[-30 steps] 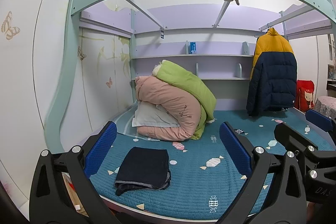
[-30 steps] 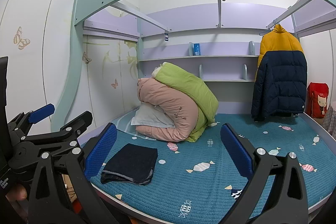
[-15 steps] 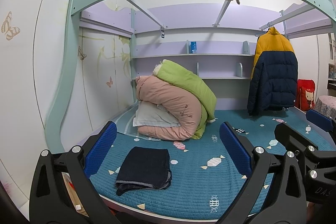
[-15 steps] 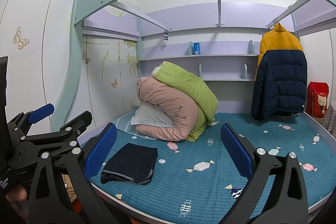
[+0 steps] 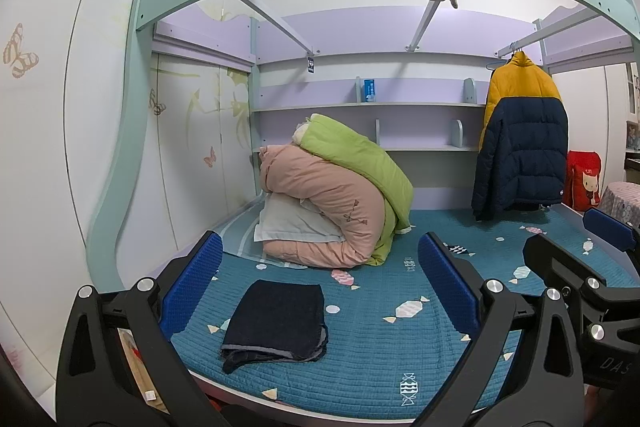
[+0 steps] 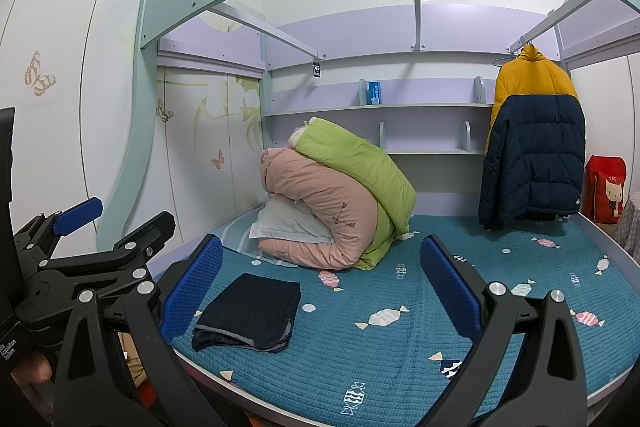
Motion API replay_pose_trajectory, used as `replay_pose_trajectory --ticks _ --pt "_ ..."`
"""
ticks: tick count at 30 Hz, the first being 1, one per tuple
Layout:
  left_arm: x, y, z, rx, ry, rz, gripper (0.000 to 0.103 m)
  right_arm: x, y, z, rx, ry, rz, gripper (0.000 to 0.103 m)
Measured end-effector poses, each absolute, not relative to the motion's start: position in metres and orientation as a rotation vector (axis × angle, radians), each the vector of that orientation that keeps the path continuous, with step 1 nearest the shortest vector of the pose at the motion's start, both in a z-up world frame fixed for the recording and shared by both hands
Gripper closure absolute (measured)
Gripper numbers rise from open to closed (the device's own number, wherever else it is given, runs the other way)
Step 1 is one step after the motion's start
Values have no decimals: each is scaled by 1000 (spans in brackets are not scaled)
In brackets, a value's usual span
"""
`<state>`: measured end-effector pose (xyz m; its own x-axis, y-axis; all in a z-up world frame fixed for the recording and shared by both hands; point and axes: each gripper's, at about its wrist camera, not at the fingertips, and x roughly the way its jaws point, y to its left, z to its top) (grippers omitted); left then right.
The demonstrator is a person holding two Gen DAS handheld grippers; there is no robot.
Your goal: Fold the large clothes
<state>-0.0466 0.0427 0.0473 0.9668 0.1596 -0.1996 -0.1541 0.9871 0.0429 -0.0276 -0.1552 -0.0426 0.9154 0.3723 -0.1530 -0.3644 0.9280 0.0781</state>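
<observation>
Left gripper held above the near bed edge, jaws spread wide, nothing between them; right gripper level beside it, likewise wide and empty; folded dark garment lies flat on the teal bedspread, just ahead of the left gripper's left finger, apart from both grippers; rolled pink and green quilts sit farther ahead; yellow-navy jacket hangs ahead right
</observation>
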Motion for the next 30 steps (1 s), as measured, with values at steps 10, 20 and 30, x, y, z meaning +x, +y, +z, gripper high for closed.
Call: replay_pose_trajectory --ticks 10,20,30 --pt "-46 44 47 28 204 161 5 -28 -155 -42 49 168 379 7" --pt "-46 44 47 29 204 161 5 -27 -155 -42 49 170 379 7" --pt "-46 45 47 30 205 159 5 -27 -156 -42 50 172 379 7"
